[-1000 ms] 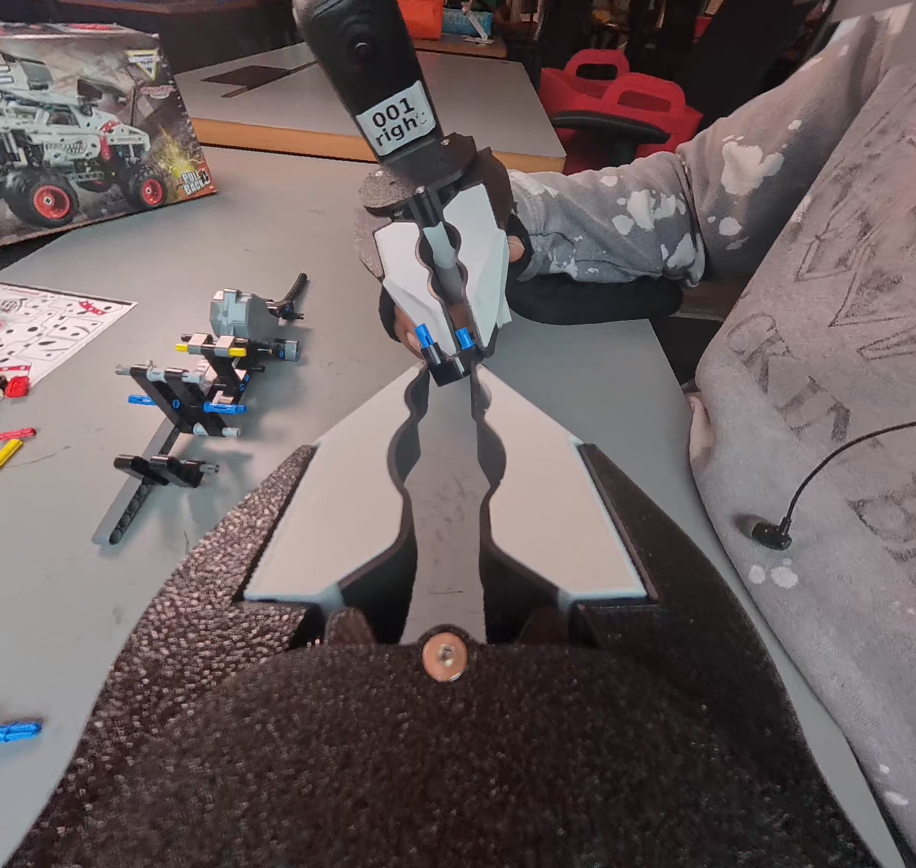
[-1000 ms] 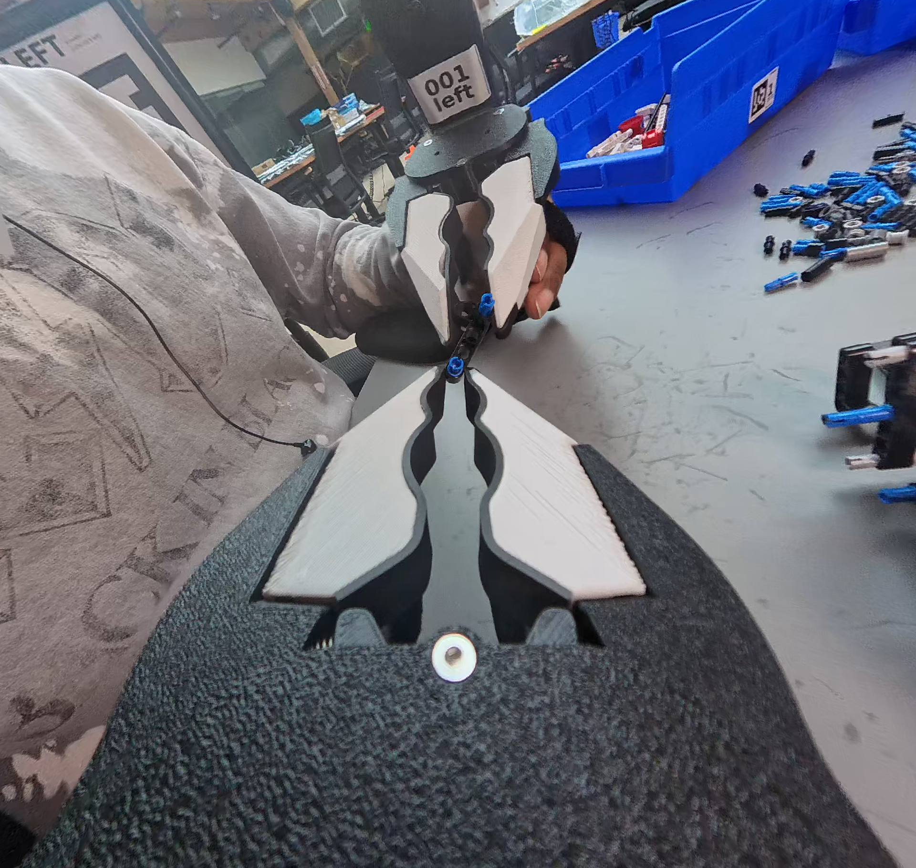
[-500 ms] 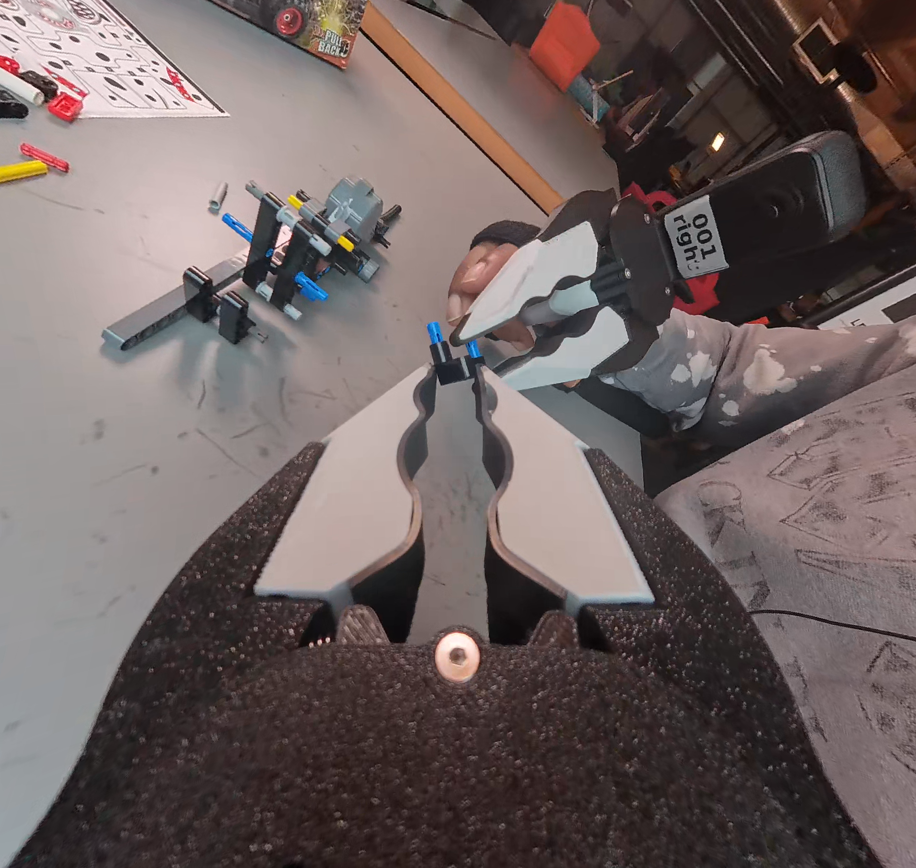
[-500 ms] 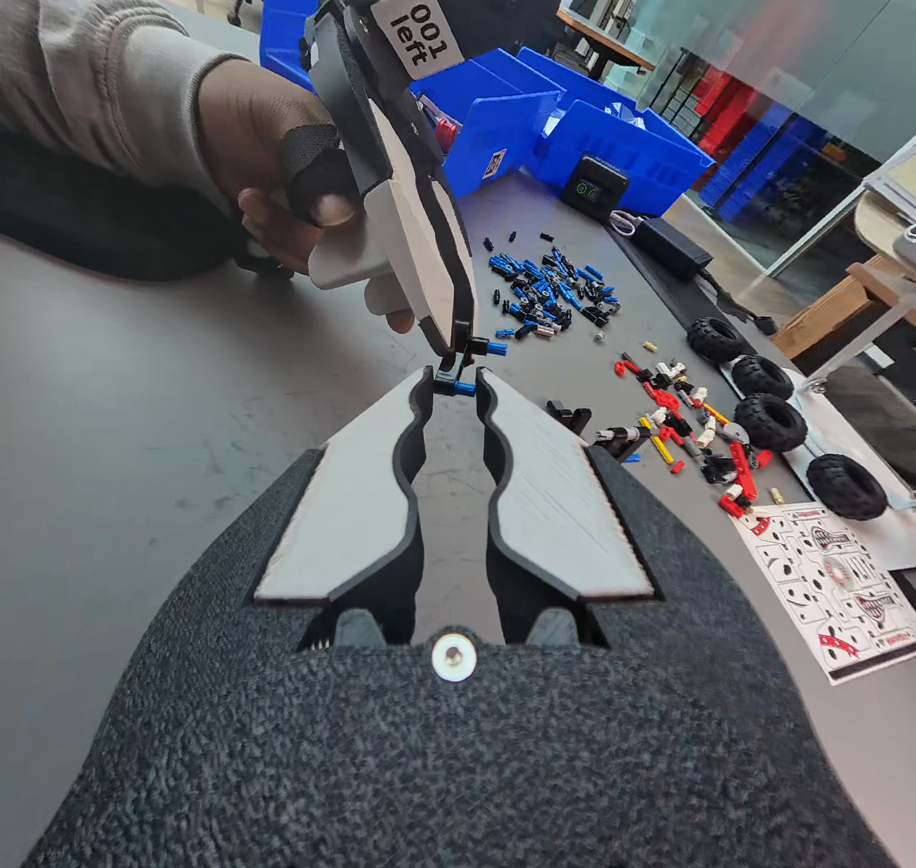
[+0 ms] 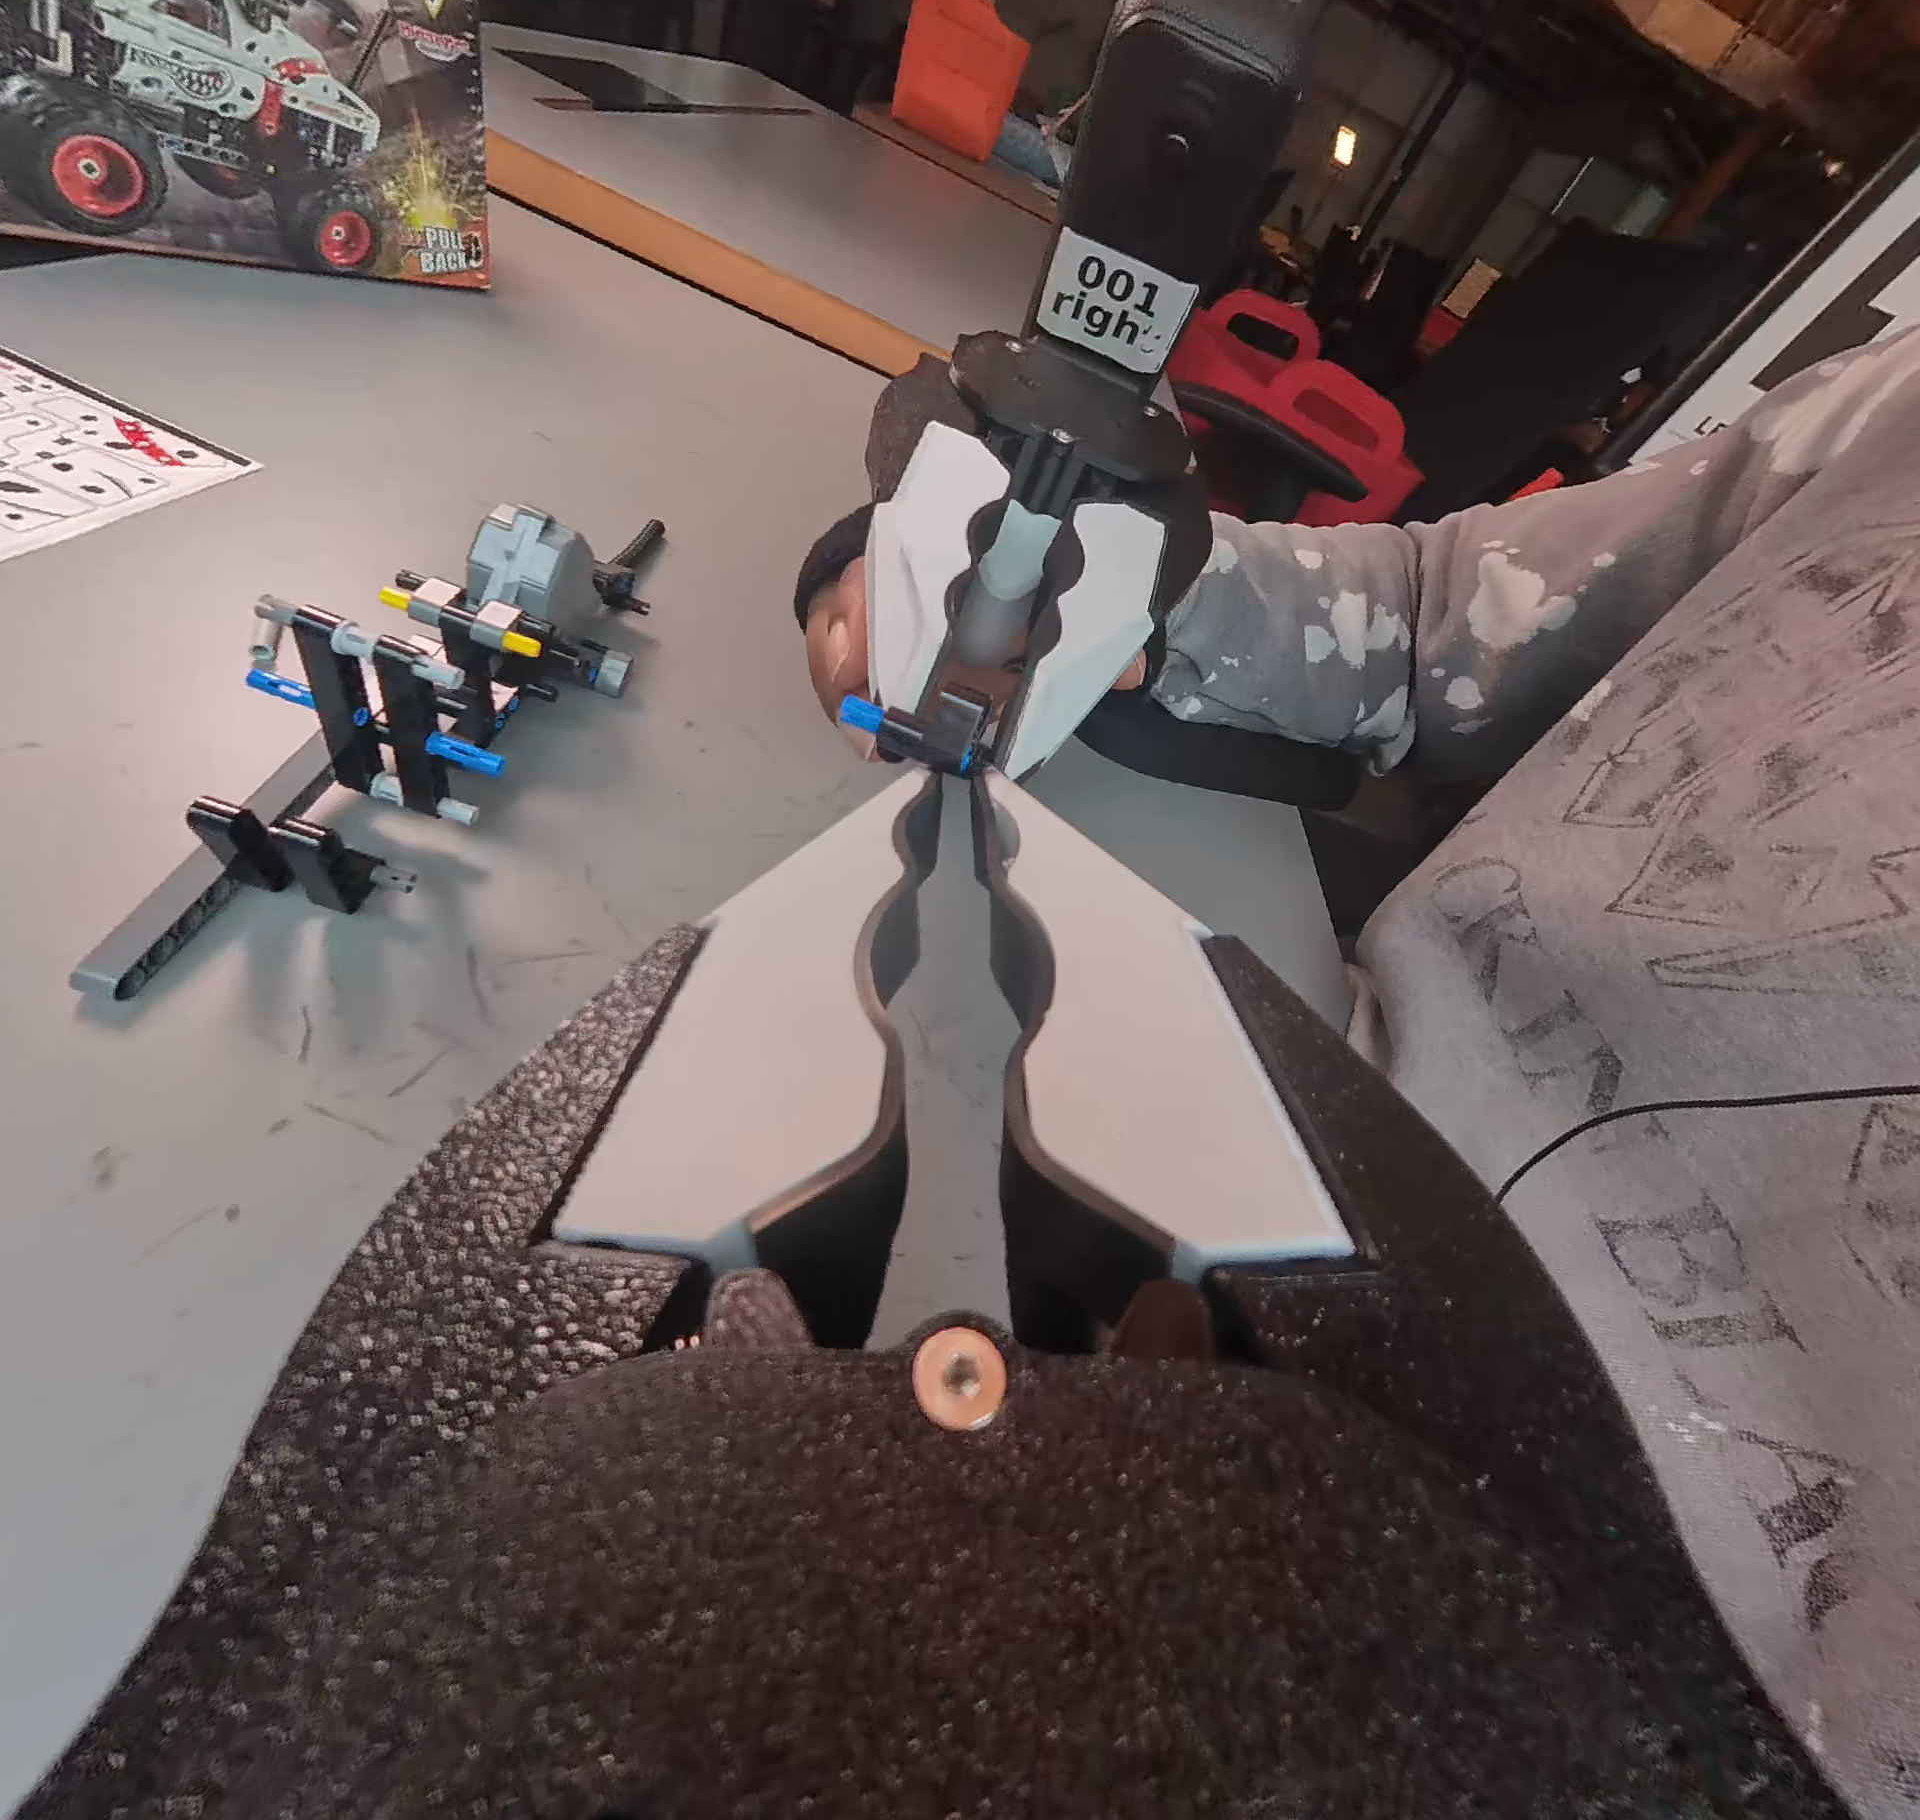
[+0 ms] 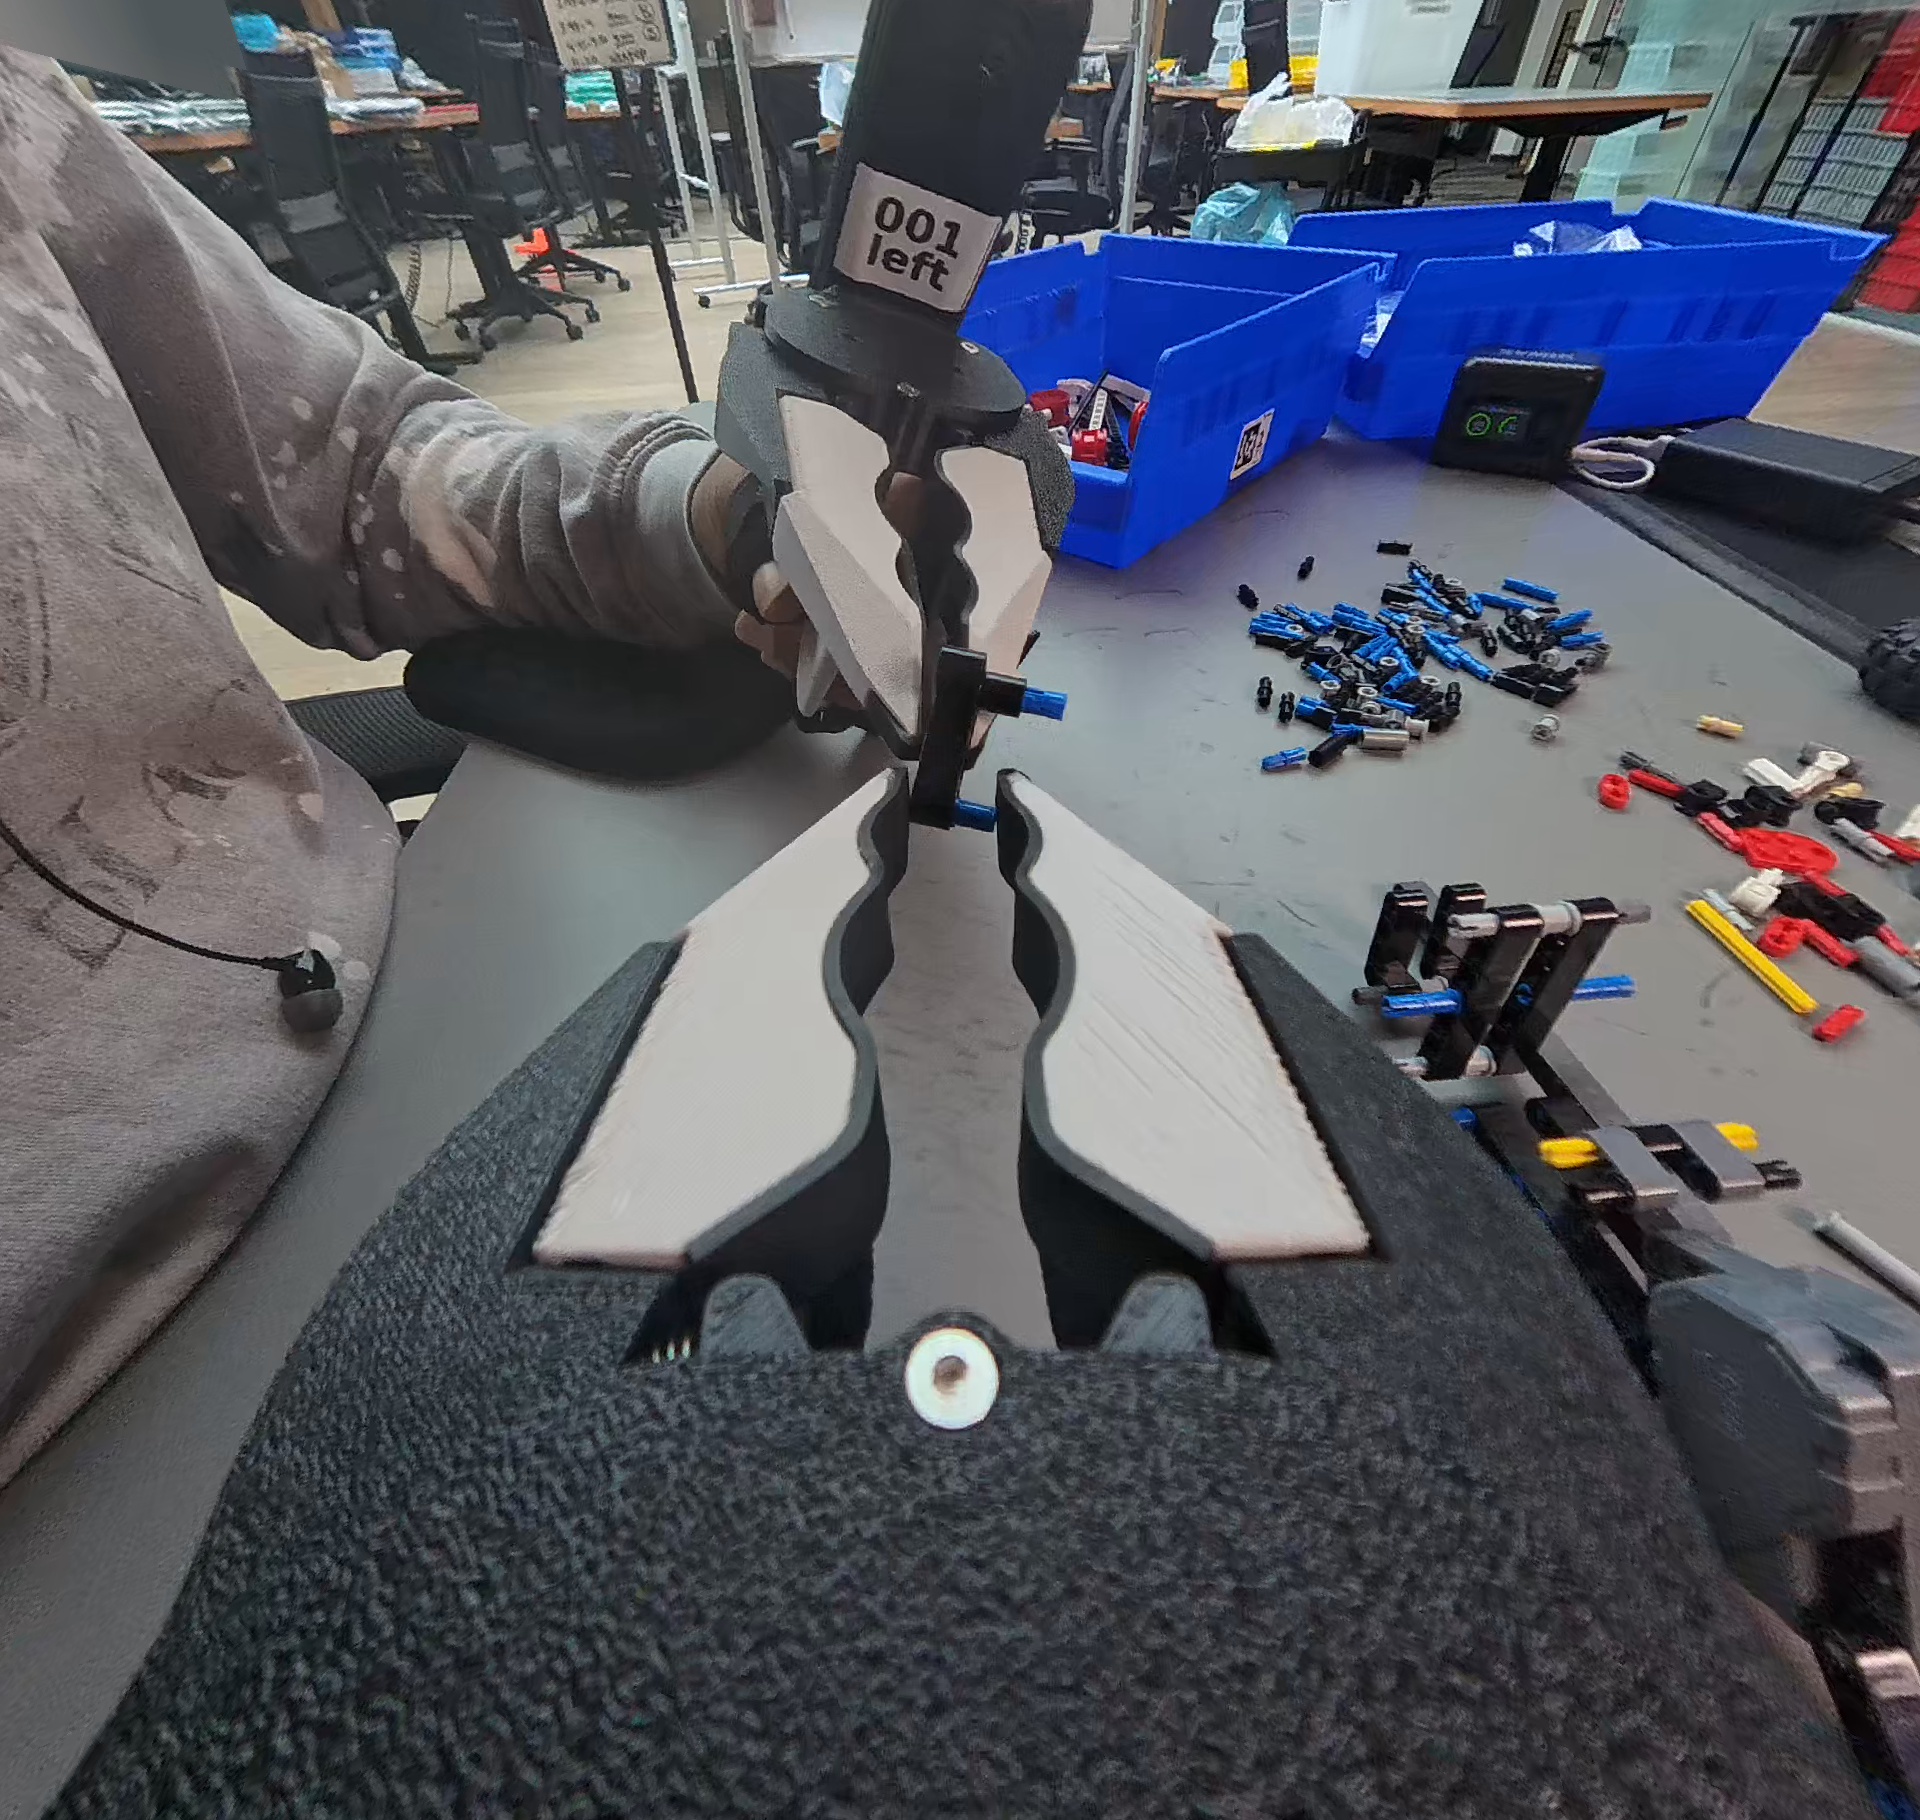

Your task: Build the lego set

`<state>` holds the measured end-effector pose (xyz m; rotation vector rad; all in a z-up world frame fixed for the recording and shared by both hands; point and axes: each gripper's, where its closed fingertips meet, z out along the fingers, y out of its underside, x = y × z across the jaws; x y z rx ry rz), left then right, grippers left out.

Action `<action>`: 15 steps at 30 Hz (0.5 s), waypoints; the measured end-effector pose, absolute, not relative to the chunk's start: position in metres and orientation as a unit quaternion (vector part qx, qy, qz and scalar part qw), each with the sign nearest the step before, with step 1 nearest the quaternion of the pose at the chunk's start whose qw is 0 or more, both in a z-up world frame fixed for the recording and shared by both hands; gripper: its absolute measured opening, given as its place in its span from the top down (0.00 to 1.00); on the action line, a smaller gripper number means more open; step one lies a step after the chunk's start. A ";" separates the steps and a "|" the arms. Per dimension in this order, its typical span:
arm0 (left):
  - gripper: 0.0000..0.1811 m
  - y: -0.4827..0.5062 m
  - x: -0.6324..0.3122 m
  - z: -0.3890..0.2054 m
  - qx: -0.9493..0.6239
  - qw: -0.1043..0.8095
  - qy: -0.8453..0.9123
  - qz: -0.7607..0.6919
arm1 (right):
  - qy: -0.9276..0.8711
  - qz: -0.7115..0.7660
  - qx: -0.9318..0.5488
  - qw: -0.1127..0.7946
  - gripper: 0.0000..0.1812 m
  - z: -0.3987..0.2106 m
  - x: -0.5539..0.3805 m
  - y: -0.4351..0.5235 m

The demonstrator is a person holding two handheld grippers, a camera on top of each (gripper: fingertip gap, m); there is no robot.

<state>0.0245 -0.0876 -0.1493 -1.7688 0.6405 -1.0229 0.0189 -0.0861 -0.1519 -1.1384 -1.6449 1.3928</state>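
Presently left gripper [image 5: 954, 783] clenches the small black connector with blue pins [image 6: 951, 731] above the grey table [image 5: 520, 420], while right gripper [image 6: 948, 799] stands spread around its lower end.

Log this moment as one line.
left gripper: shut on black pinned piece | right gripper: tips flank its lower end, grip unclear | partial assembly: on table, untouched

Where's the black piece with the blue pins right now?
Off the table, mid-frame in both wrist views: the black piece is pinched by the left gripper, with the right gripper open around its lower end.
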 end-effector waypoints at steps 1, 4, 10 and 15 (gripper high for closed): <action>0.96 -0.087 0.024 -0.151 -0.728 0.481 0.266 -0.410 | -0.635 0.532 -0.440 0.347 0.91 -0.153 0.018 -0.085; 0.98 -0.088 0.024 -0.151 -0.727 0.484 0.273 -0.405 | -0.629 0.539 -0.442 0.345 0.91 -0.152 0.018 -0.086; 0.98 -0.090 0.024 -0.154 -0.728 0.476 0.284 -0.402 | -0.633 0.539 -0.443 0.335 0.91 -0.154 0.019 -0.087; 0.89 -0.089 0.023 -0.154 -0.729 0.474 0.278 -0.407 | -0.639 0.531 -0.444 0.336 0.91 -0.156 0.019 -0.086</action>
